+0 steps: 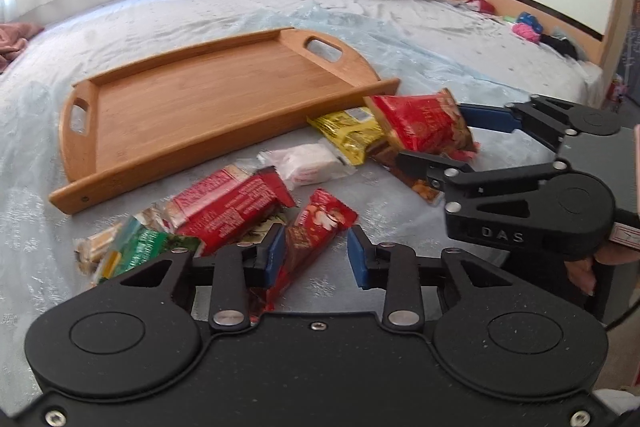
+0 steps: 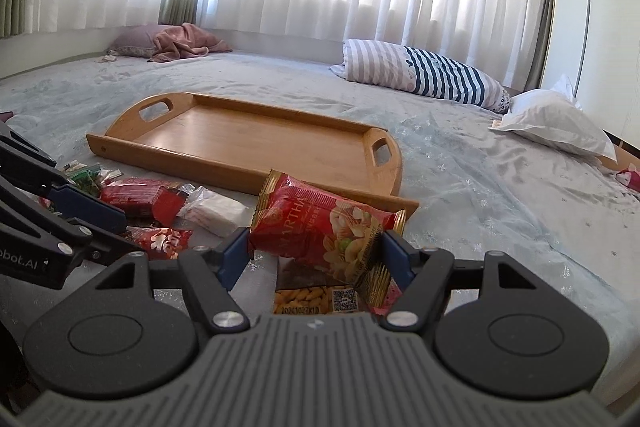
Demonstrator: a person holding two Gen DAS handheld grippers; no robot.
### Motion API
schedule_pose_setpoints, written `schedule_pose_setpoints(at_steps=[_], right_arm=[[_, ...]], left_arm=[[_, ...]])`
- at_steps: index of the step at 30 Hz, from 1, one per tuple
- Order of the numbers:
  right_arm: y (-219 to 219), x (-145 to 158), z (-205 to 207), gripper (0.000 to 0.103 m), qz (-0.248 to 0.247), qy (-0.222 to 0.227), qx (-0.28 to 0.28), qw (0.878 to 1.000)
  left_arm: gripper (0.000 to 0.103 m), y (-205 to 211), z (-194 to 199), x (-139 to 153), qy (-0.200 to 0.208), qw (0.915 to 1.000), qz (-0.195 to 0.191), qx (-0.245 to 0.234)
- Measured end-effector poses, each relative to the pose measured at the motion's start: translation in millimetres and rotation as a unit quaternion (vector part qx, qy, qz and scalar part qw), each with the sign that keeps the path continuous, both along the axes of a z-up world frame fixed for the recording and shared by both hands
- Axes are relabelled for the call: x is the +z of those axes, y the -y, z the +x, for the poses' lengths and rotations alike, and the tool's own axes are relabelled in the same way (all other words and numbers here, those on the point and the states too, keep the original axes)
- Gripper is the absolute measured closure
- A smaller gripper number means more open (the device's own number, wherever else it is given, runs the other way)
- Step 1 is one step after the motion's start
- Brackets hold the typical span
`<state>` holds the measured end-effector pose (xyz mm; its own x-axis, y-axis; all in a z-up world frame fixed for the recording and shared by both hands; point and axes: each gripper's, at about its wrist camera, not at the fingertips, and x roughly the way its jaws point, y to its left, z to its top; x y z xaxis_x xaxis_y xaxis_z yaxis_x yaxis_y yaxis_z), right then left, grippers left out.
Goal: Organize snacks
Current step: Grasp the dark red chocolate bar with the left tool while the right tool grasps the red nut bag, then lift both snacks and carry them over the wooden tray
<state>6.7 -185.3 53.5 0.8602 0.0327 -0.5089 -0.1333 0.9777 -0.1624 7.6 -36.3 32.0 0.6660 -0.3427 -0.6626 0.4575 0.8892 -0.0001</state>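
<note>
Bedspread (image 2: 460,163) holds empty wooden tray (image 2: 256,143), snacks scattered beside. Right gripper (image 2: 316,251) clenched on red nut packet (image 2: 328,227), lifted; next: carry over tray, release. Left gripper (image 1: 316,255) spread, straddling red bar (image 1: 312,231), ungrasped.

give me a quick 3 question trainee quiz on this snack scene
1. True or false: the wooden handled tray already holds snacks.
2. Which gripper grips the red nut packet? A) left B) right
3. Fill in: the left gripper is ____ around the slim red snack bar.

Key: 1 false, it is bare. 2 B, the right gripper. 3 open.
</note>
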Motion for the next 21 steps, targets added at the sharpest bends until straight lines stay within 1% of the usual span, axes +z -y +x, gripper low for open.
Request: schedule_pose_setpoints(at_steps=[2,3,4,7,10,11,12,14,15,19,20,21], right_arm=[[-0.7,-0.4,0.0,0.031,-0.002,0.001,0.000,1.000],[-1.1,-0.6,-0.6,0.031,-0.003,0.001,-0.001,1.000],[-0.9,-0.7,-0.6,0.031,-0.003,0.001,-0.001,1.000],[-0.7,-1.3,1.4,0.031,-0.003,-0.002,-0.003,1.000],[-1.5,-2.2,3.8,0.031,0.001,-0.005,-0.007,1.000],[-1.0,-2.3,4.0,0.031,0.002,-0.006,-0.009,1.000],[-0.5,-2.5,4.6,0.031,0.004,-0.007,-0.010,1.000],[1.8,-2.9,5.5,0.031,0.009,-0.008,-0.014,1.000],[2.4,-3.0,6.2,0.031,0.011,-0.008,-0.015,1.000],[4.7,-2.9,7.1,0.031,0.016,-0.007,-0.020,1.000],[5.0,-2.9,7.1,0.031,0.017,-0.007,-0.021,1.000],[5.5,-3.1,7.3,0.031,0.019,-0.007,-0.022,1.000]], left_arm=[[0.063,4.7,-2.9,0.4,0.031,0.9992,0.026,0.003],[0.058,6.2,-2.3,-0.6,0.035,0.9987,0.036,0.004],[0.059,6.9,-0.3,-2.2,0.032,0.9986,0.041,0.005],[0.060,6.4,6.6,-9.8,-0.001,0.9992,0.040,0.006],[0.061,7.0,6.4,-13.9,-0.011,0.9992,0.039,-0.004],[0.062,6.7,5.6,-13.7,-0.017,0.9992,0.034,-0.008],[0.064,6.2,6.2,-13.0,-0.024,0.9993,0.027,-0.008],[0.066,4.0,7.9,-10.6,-0.036,0.9993,0.013,0.000],[0.069,3.1,8.6,-9.7,-0.039,0.9992,0.008,0.004],[0.070,4.9,9.9,-10.8,-0.042,0.9991,-0.001,0.009],[0.067,5.6,11.0,-12.2,-0.043,0.9990,-0.006,0.011],[0.055,6.0,13.2,-14.7,-0.053,0.9984,-0.015,0.012]])
